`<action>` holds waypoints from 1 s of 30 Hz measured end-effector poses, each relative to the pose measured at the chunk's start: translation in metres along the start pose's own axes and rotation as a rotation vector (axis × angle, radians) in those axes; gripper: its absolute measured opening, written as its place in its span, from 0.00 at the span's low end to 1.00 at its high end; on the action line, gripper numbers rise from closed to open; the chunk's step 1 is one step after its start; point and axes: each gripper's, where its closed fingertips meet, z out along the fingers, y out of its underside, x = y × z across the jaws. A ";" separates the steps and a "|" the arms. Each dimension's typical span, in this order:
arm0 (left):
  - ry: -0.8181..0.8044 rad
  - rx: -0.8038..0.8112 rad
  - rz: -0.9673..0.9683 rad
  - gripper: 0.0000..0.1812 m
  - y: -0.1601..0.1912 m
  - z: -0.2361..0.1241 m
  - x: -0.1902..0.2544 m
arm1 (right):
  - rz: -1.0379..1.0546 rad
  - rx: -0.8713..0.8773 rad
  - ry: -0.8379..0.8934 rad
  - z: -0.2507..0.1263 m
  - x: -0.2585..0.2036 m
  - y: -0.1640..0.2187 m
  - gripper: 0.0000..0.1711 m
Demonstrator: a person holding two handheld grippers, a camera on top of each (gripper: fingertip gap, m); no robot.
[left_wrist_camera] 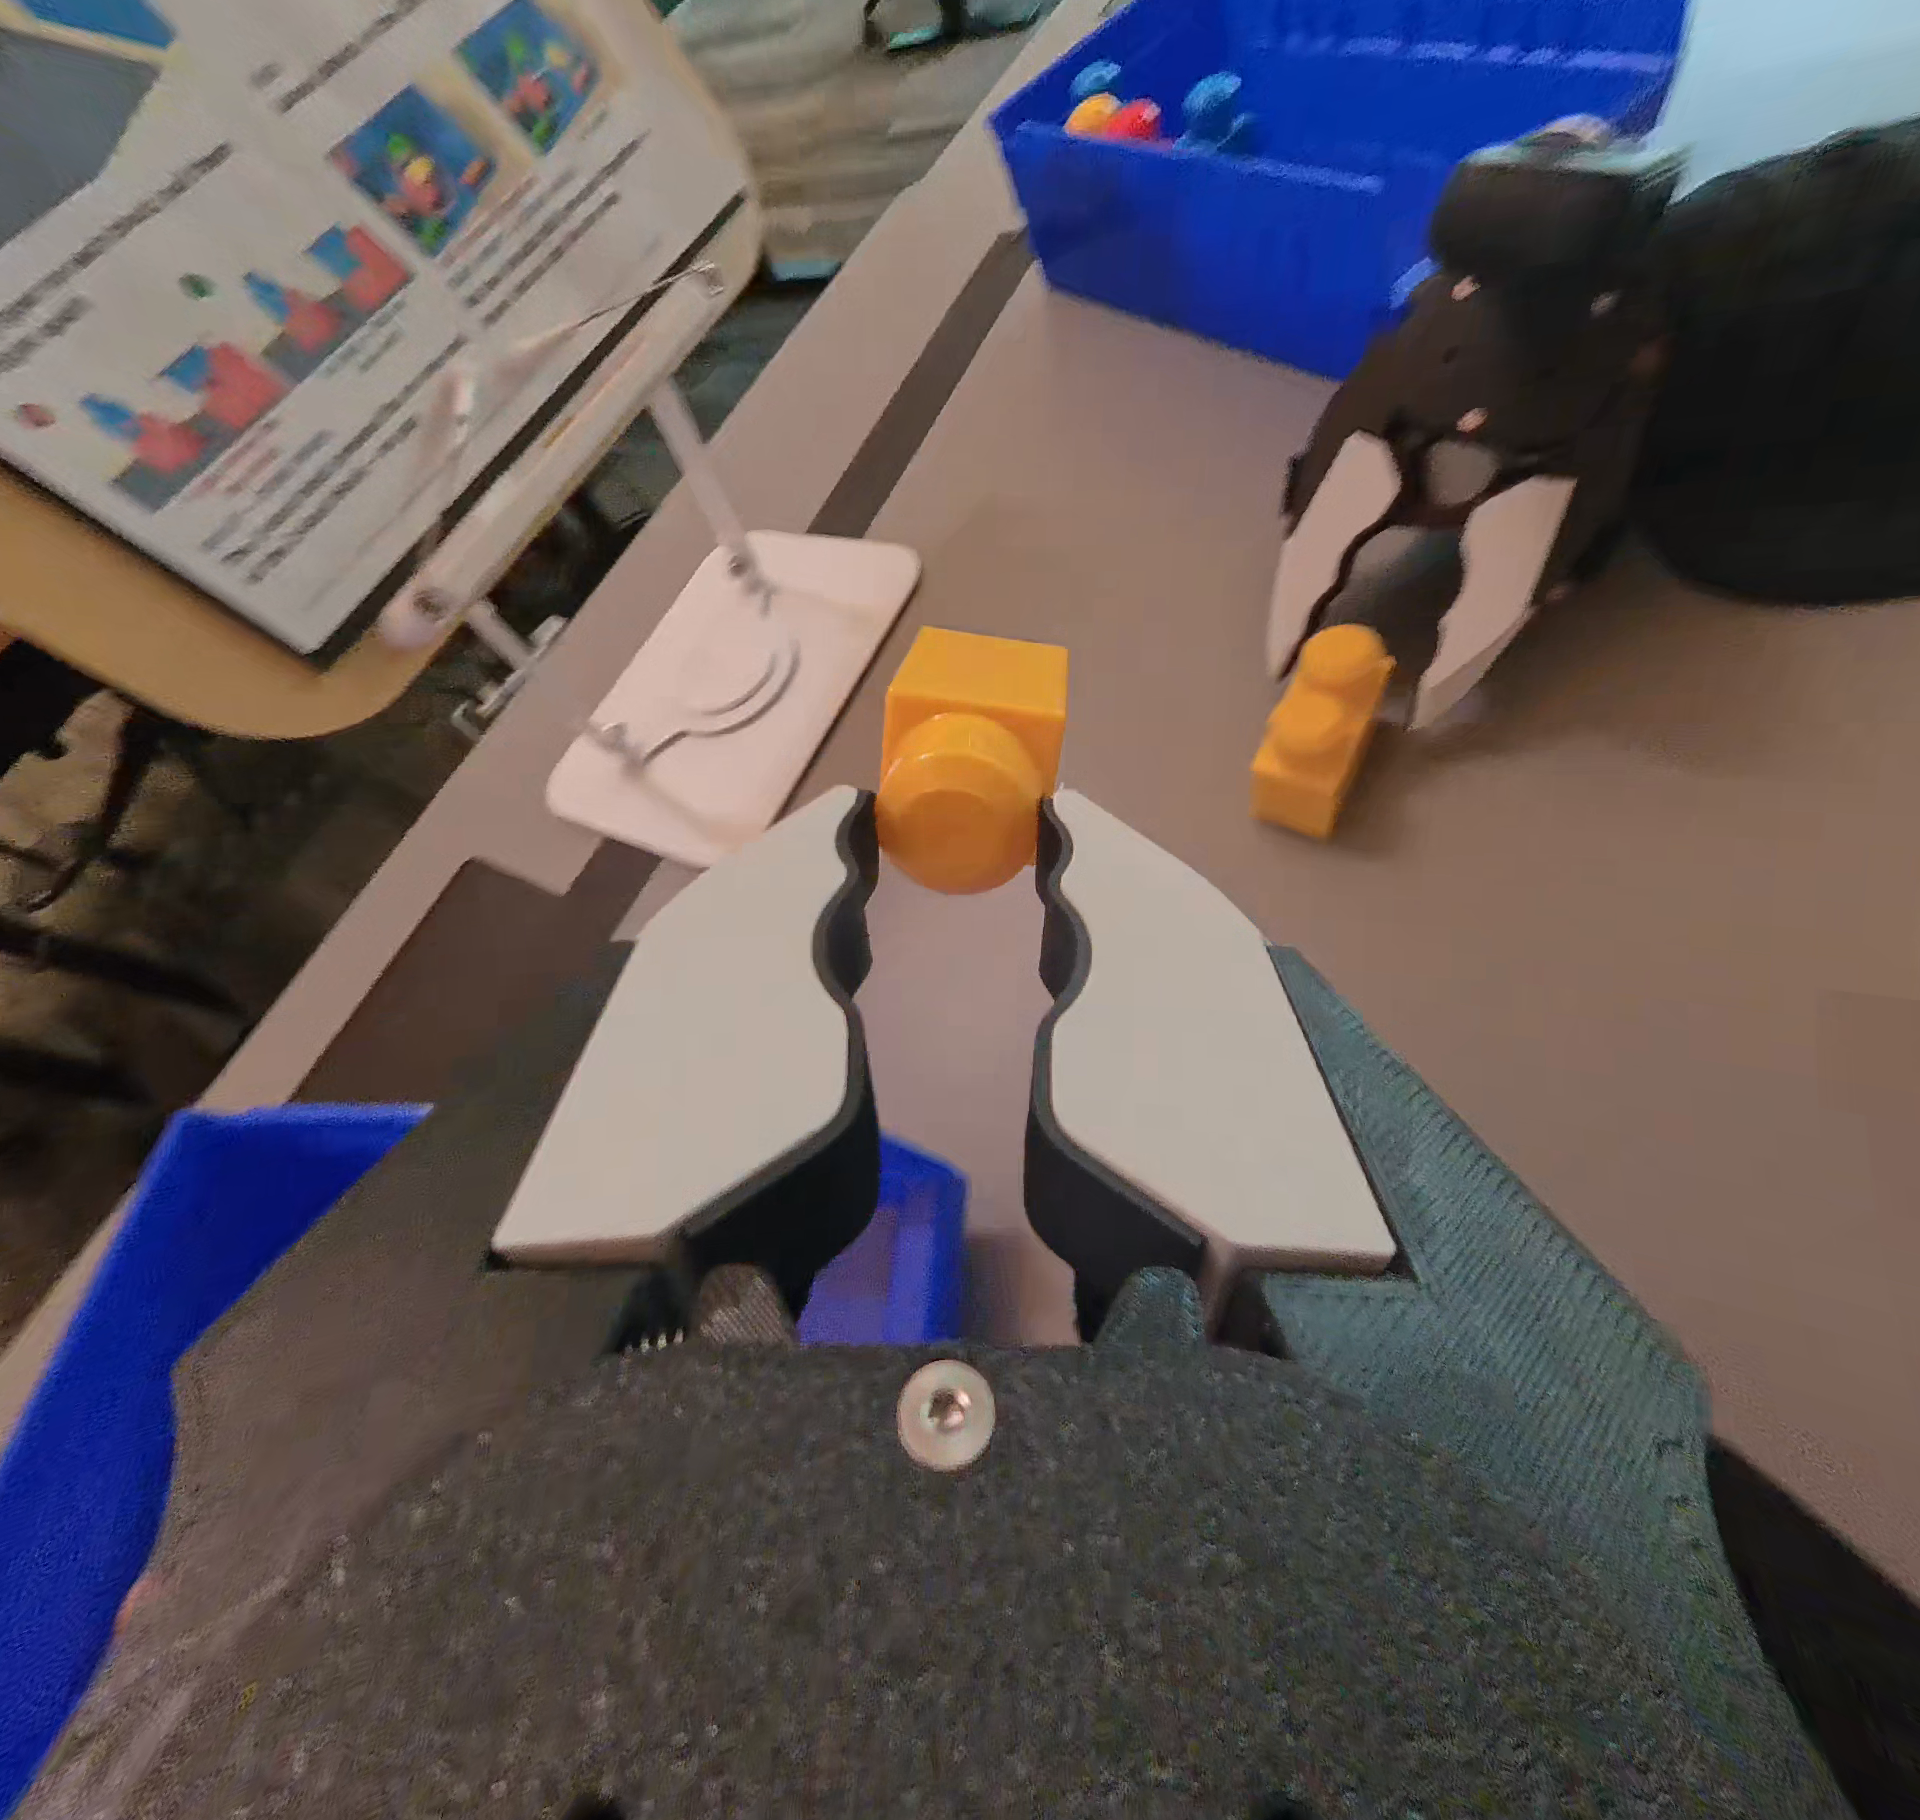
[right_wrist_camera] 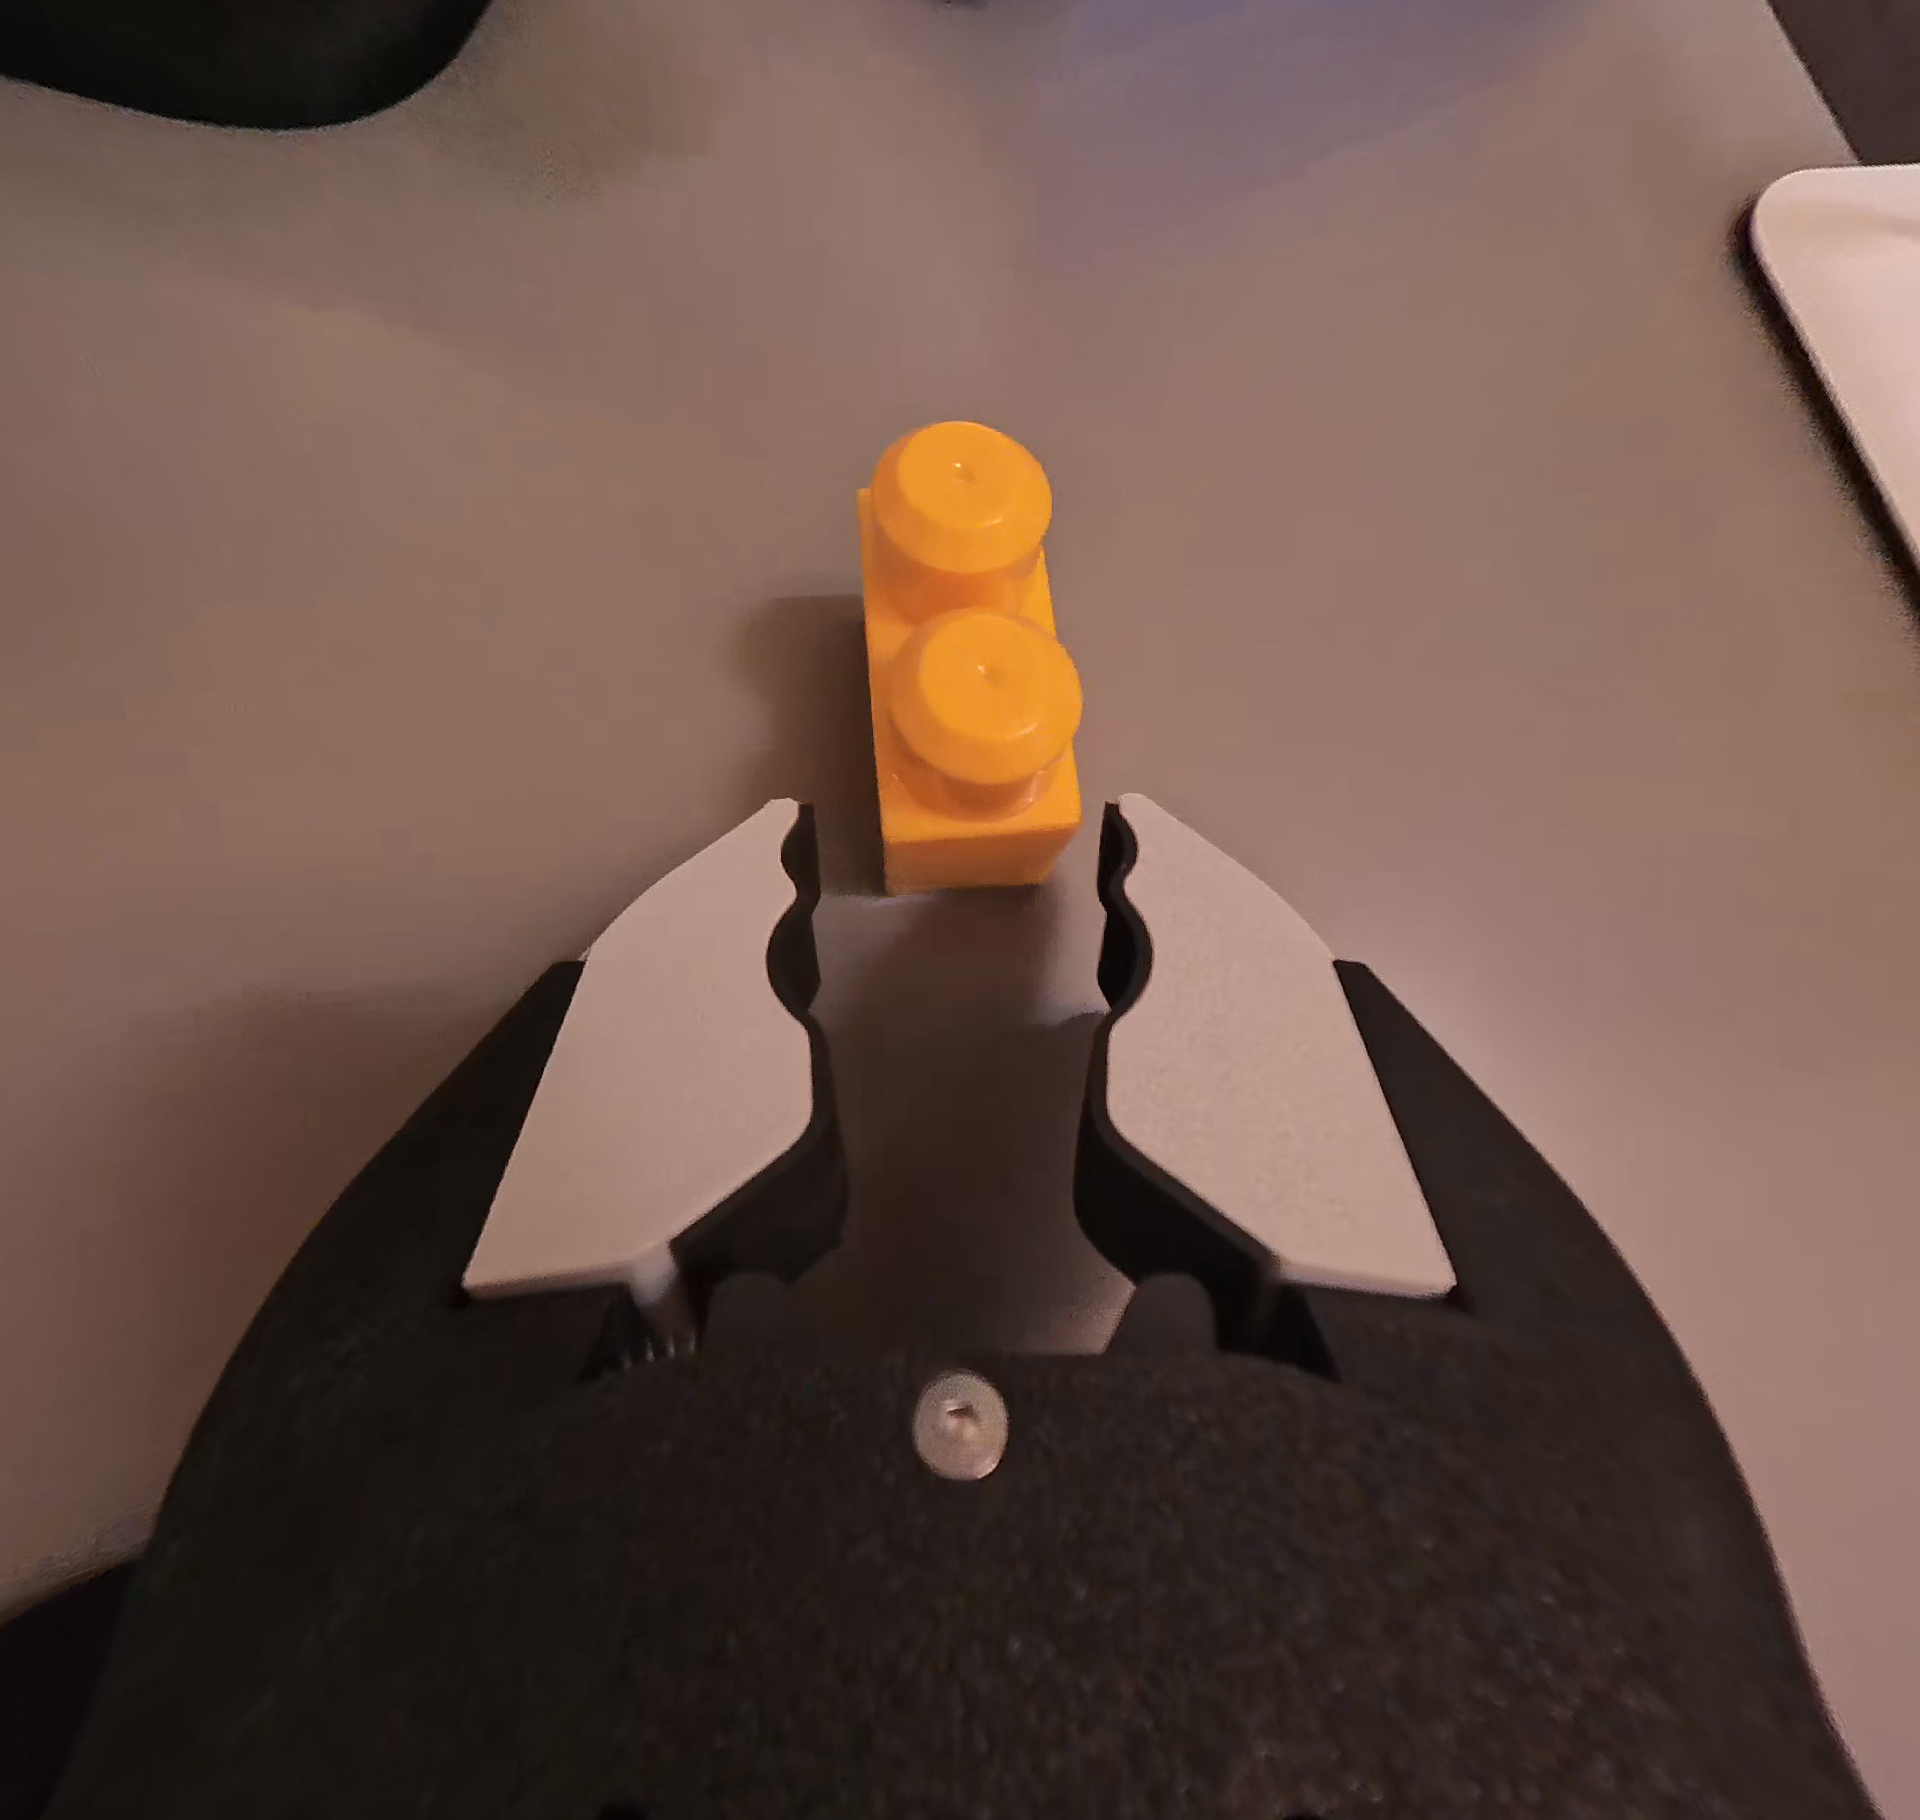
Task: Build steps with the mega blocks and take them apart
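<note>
Just beyond the open right gripper point(right_wrist_camera: 958, 851) stands the two-stud orange block point(right_wrist_camera: 971, 690).

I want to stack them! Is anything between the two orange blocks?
No. In the left wrist view, only bare table lies between the held block and the two-knob block.

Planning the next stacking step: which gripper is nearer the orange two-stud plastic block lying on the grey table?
Right gripper: its open fingers flank the two-stud block's near end. Left gripper is farther, holding an orange single-stud block.
</note>
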 end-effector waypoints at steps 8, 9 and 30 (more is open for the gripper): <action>0.170 0.150 -0.106 0.16 -0.010 0.047 0.060 | -0.028 -0.014 0.040 0.011 0.001 0.000 0.22; 0.188 0.151 -0.113 0.16 -0.008 0.052 0.065 | -0.030 -0.012 0.042 0.011 0.001 0.000 0.22; 0.299 -0.165 0.078 0.16 0.023 0.084 0.107 | -0.104 -0.036 0.048 -0.003 -0.003 -0.005 0.21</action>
